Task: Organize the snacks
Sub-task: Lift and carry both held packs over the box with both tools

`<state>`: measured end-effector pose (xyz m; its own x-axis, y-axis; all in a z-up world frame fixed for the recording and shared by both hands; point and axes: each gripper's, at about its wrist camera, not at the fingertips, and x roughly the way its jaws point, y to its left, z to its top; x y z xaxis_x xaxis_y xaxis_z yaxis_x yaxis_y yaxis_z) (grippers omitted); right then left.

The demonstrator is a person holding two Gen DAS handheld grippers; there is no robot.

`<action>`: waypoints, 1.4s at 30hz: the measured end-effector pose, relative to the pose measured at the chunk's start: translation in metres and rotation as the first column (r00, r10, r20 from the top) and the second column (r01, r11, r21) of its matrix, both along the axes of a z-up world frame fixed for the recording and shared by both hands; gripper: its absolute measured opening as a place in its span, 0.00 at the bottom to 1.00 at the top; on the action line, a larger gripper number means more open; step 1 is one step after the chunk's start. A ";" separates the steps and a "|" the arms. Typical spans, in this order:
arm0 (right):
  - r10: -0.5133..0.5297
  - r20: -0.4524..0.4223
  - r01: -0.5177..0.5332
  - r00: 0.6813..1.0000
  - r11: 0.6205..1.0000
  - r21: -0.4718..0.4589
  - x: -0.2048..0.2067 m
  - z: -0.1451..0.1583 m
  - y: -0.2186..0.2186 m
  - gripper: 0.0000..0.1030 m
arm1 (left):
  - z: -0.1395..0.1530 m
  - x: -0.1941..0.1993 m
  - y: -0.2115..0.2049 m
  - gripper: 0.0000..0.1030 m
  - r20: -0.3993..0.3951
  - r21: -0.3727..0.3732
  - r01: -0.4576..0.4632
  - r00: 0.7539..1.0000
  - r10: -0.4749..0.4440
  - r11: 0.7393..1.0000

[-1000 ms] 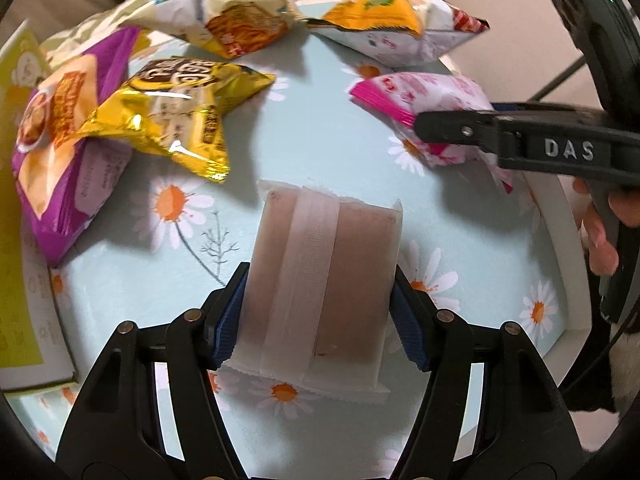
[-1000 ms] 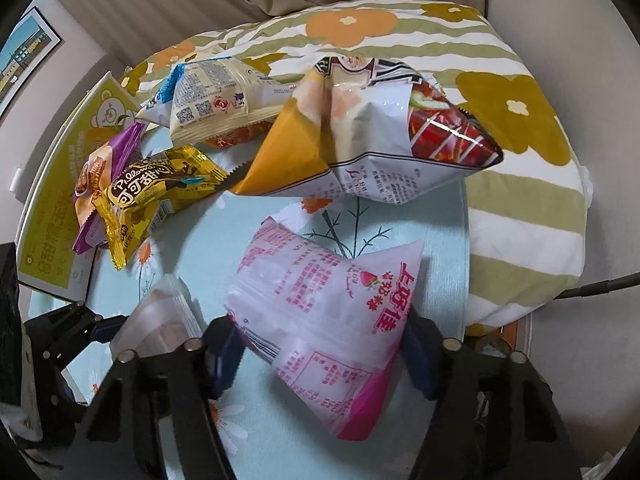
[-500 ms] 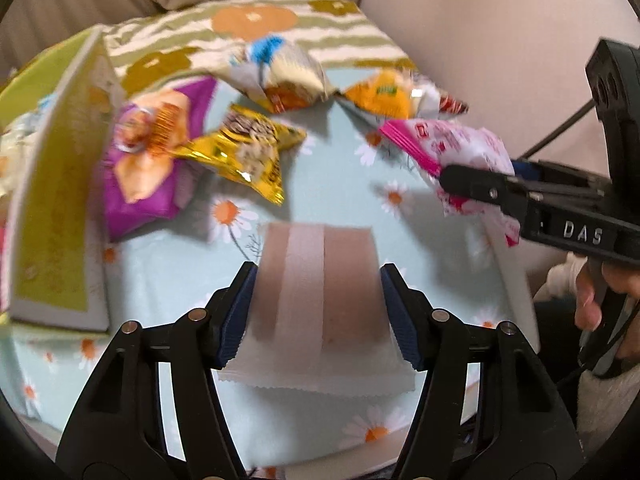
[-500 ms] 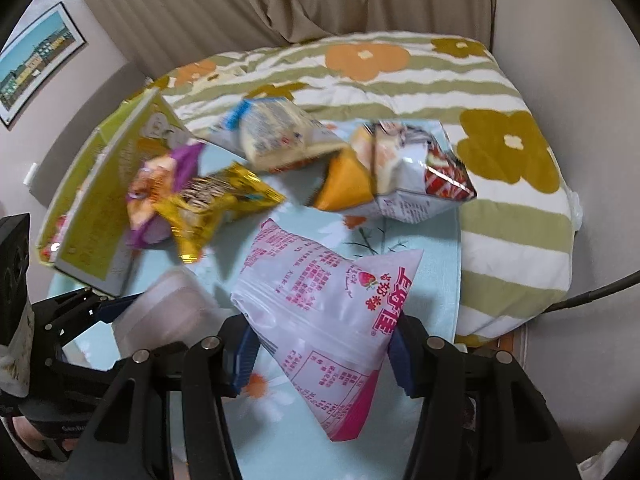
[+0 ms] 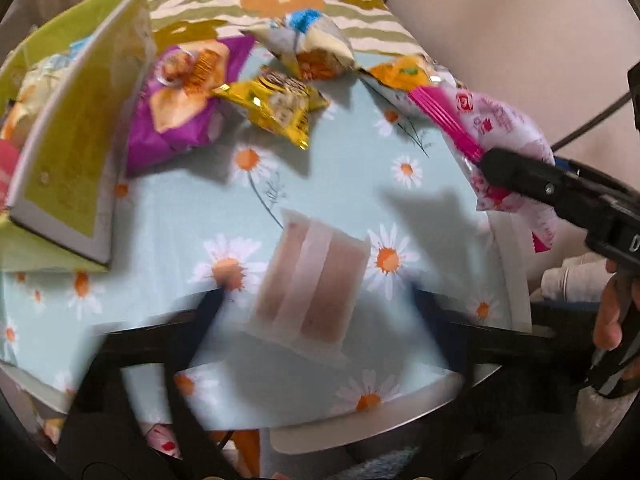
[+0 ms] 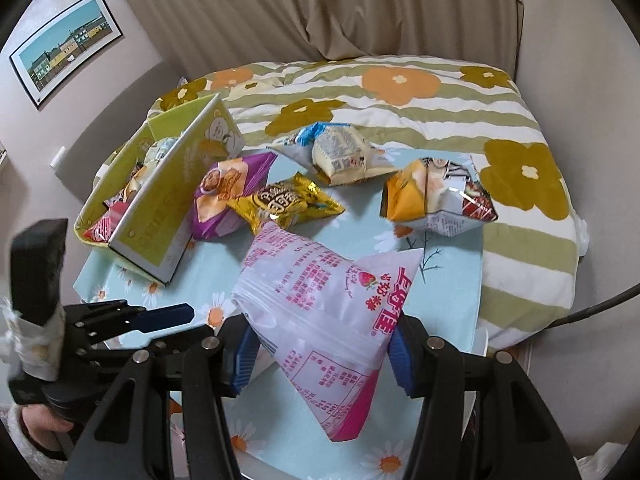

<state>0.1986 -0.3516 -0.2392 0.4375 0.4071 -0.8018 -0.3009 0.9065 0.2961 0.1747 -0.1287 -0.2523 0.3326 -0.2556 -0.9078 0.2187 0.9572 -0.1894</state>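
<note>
At far left, a green box (image 6: pixel 160 200) stood open on the daisy-print table (image 5: pixel 168 208), packets already inside it. Just right of the box lay a purple bag (image 6: pixel 224 196), a gold bag (image 6: pixel 288 204) touching its right edge, and beyond them a blue-and-cream bag (image 6: pixel 344 152). An orange bag (image 6: pixel 432 196) sat at the table's far right, beside a flowered quilt (image 6: pixel 520 160).

The left gripper (image 5: pixel 320 304) hung over the table's near edge, its jaws having just swung wide and blurred in the frame. The pale packet (image 5: pixel 312 280) sat between them, with clear gaps to both fingers; whether it rested on the table could not be told.

To the right, the right gripper (image 6: pixel 320 352) pinched the pink bag (image 6: pixel 332 304) between its blue pads (image 6: pixel 244 360) and held it clear of the table. A hand (image 5: pixel 612 316) gripped that tool's handle at the right edge of the left view.
</note>
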 end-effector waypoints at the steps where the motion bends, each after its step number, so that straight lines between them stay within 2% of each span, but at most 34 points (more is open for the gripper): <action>1: -0.001 -0.002 0.001 1.000 1.000 0.000 -0.001 -0.002 -0.001 0.50 | -0.003 0.000 -0.002 0.99 0.002 -0.003 0.014 1.000 -0.014 1.000; 9: -0.037 -0.038 0.037 0.999 0.999 0.004 0.001 -0.018 -0.016 0.50 | -0.049 0.011 -0.019 0.99 -0.071 0.160 0.122 0.991 -0.112 0.980; 15: -0.050 -0.056 0.050 0.997 0.999 0.000 0.002 -0.027 -0.023 0.50 | -0.069 0.014 -0.027 0.98 -0.115 0.203 0.189 0.979 -0.168 0.961; 19: -0.058 -0.069 0.059 0.996 0.998 0.005 0.001 -0.030 -0.025 0.50 | -0.071 0.012 -0.039 0.67 -0.111 0.232 0.247 0.968 -0.226 0.941; 22: -0.064 -0.074 0.064 0.995 0.998 0.004 0.000 -0.031 -0.024 0.50 | -0.069 0.013 -0.044 0.60 -0.107 0.231 0.262 0.964 -0.244 0.937; 25: -0.066 -0.075 0.066 0.995 0.998 0.005 0.000 -0.031 -0.024 0.50 | -0.068 0.014 -0.043 0.59 -0.104 0.217 0.255 0.966 -0.238 0.942; 29: -0.062 -0.067 0.062 0.996 0.998 0.005 -0.002 -0.027 -0.024 0.50 | -0.052 0.015 -0.032 0.58 -0.085 0.175 0.217 0.975 -0.205 0.960; 32: -0.057 -0.049 0.058 0.997 0.998 0.007 -0.004 -0.018 -0.020 0.50 | -0.028 0.013 -0.025 0.58 -0.041 0.153 0.177 0.984 -0.173 0.972; 37: -0.025 0.006 0.025 1.000 1.000 0.018 -0.010 0.010 -0.009 0.50 | 0.029 -0.001 -0.002 0.58 0.056 0.121 0.093 0.993 -0.101 0.988; 42: 0.025 0.066 -0.028 0.998 0.999 0.040 -0.016 0.044 0.011 0.50 | 0.083 -0.018 0.027 0.58 0.142 0.093 -0.007 0.990 -0.007 0.996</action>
